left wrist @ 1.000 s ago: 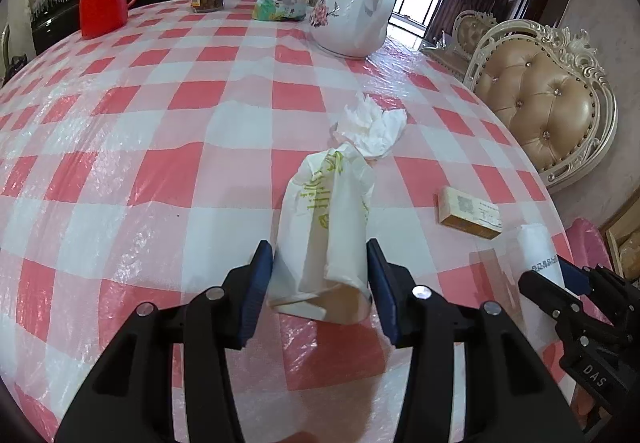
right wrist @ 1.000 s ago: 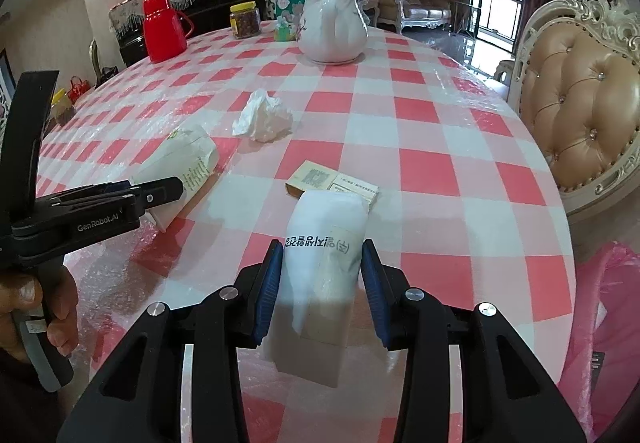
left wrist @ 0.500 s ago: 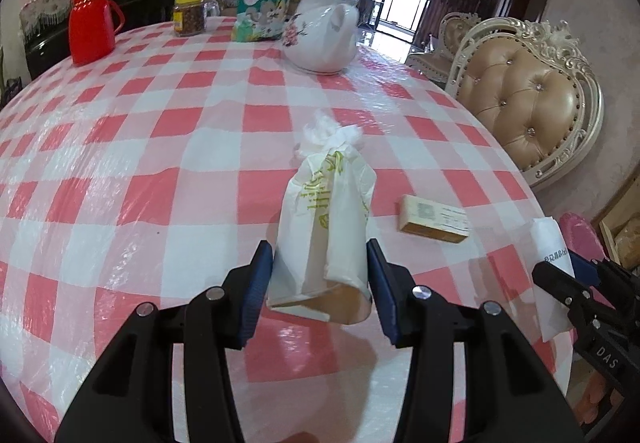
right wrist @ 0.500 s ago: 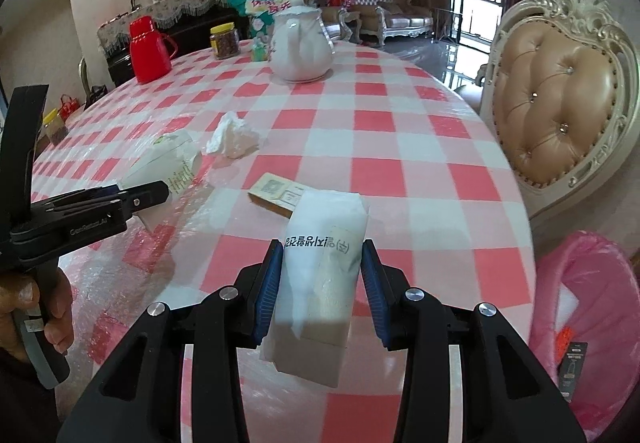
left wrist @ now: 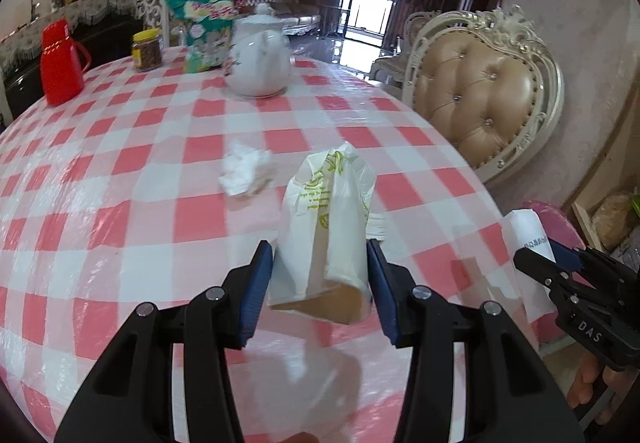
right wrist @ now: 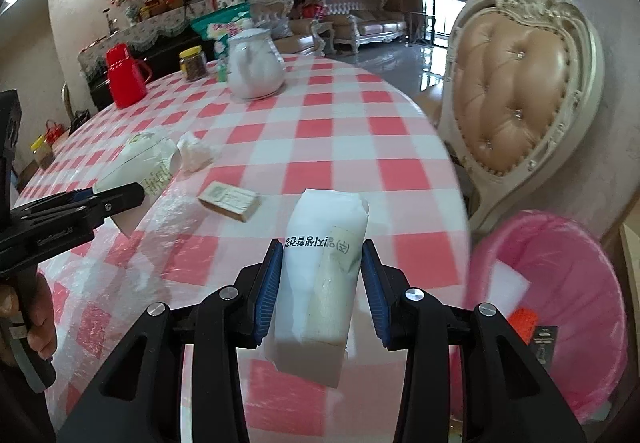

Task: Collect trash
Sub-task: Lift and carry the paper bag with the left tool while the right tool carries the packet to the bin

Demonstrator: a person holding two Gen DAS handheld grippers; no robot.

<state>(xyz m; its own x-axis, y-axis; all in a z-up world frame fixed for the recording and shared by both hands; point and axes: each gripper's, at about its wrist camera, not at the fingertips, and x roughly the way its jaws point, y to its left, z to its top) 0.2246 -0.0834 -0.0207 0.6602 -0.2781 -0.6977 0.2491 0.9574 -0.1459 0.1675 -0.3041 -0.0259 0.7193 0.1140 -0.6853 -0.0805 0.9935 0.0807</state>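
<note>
Our left tool (left wrist: pixel 320 275) grips a white bag with green print (left wrist: pixel 326 227) above the bench (left wrist: pixel 120 203); our right tool (right wrist: pixel 319 283) clamps a white wrapper (right wrist: pixel 320 267) near the pink bin (right wrist: pixel 560 283).

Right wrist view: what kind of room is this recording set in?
Most likely a home dining and living room: a round table under a red-checked cloth with a white teapot on it, an ornate tufted chair beside it, and sofas behind.

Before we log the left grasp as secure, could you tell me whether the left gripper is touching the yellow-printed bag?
Touching. The left wrist view shows the left gripper with both blue pads pressed against the yellow-printed bag.
</note>
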